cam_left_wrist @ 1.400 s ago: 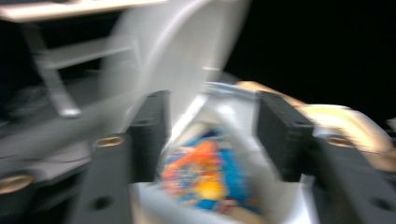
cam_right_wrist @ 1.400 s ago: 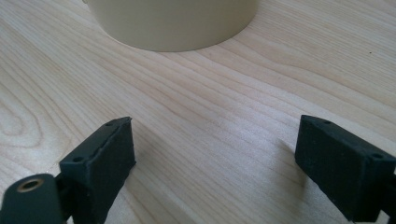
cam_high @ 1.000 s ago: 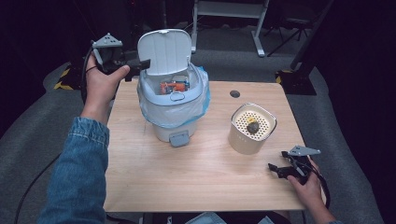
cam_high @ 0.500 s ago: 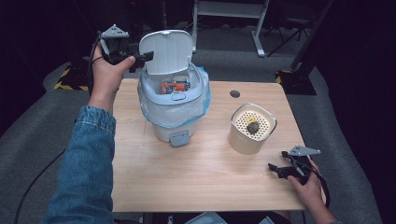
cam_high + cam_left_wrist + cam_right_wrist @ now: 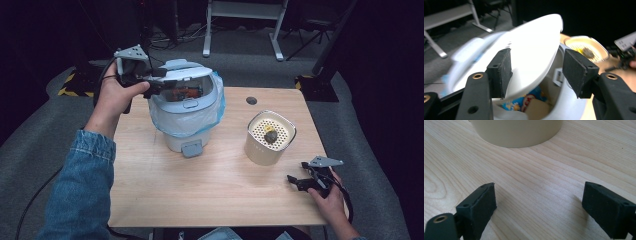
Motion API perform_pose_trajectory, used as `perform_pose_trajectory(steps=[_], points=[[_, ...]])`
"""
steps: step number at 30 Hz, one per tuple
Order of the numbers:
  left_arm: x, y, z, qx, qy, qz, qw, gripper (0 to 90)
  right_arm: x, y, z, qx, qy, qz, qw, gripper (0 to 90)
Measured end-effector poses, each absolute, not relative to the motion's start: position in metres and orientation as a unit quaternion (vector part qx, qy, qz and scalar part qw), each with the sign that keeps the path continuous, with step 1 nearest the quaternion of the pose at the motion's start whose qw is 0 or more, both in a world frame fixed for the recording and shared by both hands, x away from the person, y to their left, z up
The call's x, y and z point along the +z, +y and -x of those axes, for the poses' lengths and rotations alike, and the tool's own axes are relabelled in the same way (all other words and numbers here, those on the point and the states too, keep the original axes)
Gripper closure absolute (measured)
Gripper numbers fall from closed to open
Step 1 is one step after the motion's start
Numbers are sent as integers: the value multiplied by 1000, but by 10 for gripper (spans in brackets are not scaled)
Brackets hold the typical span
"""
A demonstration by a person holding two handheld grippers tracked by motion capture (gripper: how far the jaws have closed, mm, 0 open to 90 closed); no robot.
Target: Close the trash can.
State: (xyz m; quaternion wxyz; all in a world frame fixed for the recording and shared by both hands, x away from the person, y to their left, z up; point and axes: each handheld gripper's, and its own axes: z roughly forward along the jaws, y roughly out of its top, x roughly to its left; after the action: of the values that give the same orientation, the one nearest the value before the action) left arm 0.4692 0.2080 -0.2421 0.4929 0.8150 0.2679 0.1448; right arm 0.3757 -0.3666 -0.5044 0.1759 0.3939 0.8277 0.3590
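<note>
Under blurred lid (image 5: pixel 531 50), bin contents (image 5: pixel 524 102) partly hidden, perhaps wrappers.

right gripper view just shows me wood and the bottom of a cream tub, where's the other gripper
Observer: The left gripper is at the lid of the white bin, at the far left of the table.
Operator: is it gripping that lid
Observer: The lid's rim lies between its jaws, which have just been closing, but one pad stands apart from it.
Operator: ok and what's in the cream tub
Observer: A small dark lump lies on its perforated insert.
</note>
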Motion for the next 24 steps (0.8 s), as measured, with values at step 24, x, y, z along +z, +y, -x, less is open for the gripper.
perform_pose_trajectory(steps=[24], points=[[-265,178,-488,150,296,-828,453,406,-504,-366,-376,359,828,-392,175,121]])
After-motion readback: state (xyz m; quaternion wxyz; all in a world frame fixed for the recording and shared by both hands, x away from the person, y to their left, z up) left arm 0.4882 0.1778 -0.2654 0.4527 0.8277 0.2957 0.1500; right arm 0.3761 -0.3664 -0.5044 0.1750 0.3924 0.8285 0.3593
